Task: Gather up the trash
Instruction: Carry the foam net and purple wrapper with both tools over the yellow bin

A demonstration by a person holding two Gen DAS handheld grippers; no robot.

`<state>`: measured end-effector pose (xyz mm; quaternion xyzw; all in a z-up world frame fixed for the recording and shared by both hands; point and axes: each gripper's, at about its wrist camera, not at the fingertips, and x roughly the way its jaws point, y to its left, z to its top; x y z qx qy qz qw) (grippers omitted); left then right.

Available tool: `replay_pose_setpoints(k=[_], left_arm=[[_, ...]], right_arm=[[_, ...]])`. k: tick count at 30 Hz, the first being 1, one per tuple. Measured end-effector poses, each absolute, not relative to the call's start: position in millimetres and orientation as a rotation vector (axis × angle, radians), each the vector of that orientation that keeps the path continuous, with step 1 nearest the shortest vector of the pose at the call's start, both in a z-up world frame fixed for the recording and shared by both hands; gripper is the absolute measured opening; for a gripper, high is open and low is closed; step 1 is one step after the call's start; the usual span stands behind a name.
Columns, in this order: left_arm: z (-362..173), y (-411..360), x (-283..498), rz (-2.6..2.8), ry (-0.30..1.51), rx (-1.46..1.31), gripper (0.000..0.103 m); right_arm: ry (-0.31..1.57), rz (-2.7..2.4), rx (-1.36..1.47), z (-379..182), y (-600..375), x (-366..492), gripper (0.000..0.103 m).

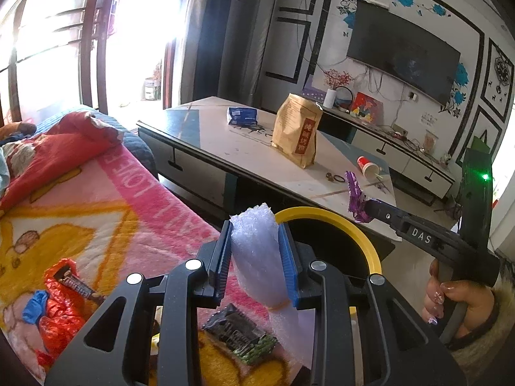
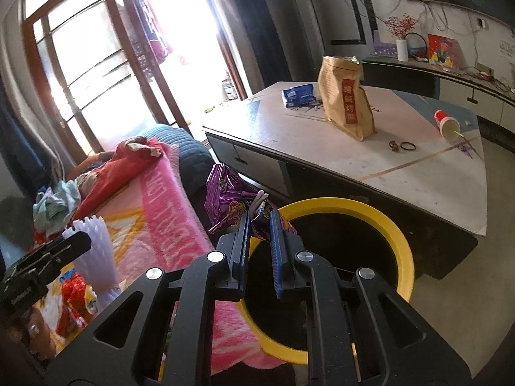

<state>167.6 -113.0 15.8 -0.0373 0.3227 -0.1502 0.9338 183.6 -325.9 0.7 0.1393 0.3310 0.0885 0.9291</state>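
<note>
Bed [image 2: 167, 193] beside bin [image 2: 399, 225] | left tool [image 1: 256, 257] grips foam [image 1: 257, 241], right tool [image 2: 259, 234] grips purple wrapper [image 2: 225, 199] | risk: either light piece, released off-centre, may miss the rim.

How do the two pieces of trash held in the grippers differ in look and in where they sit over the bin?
The foam sheet in the left gripper is pale, translucent and bubbly; the purple wrapper in the right gripper is shiny, printed foil.

The foam sheet hangs beside the yellow-rimmed bin, over the blanket's edge; the purple wrapper is at the bin's rim.

Both are clamped between blue pads.
</note>
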Motion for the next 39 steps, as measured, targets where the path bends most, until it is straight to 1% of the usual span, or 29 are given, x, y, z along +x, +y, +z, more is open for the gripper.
replay_pose_setpoints(k=[10, 24, 39], left_arm=[[4.5, -134.3, 178.7, -0.314, 0.673, -0.043, 0.027], [-14.3, -158.6, 197.5, -0.307, 0.7, -0.006, 0.028], [-23.2, -181.2, 217.0, -0.29, 0.705, 0.033, 0.028]], right_arm=[[0.674, 0.122, 0.312, -4.6, -347.2, 182.2, 0.008], [0.706, 0.057, 0.289, -18.9, -358.7, 188.7, 0.008], [0.753, 0.013, 0.29, -35.9, -369.7, 195.3, 0.008]])
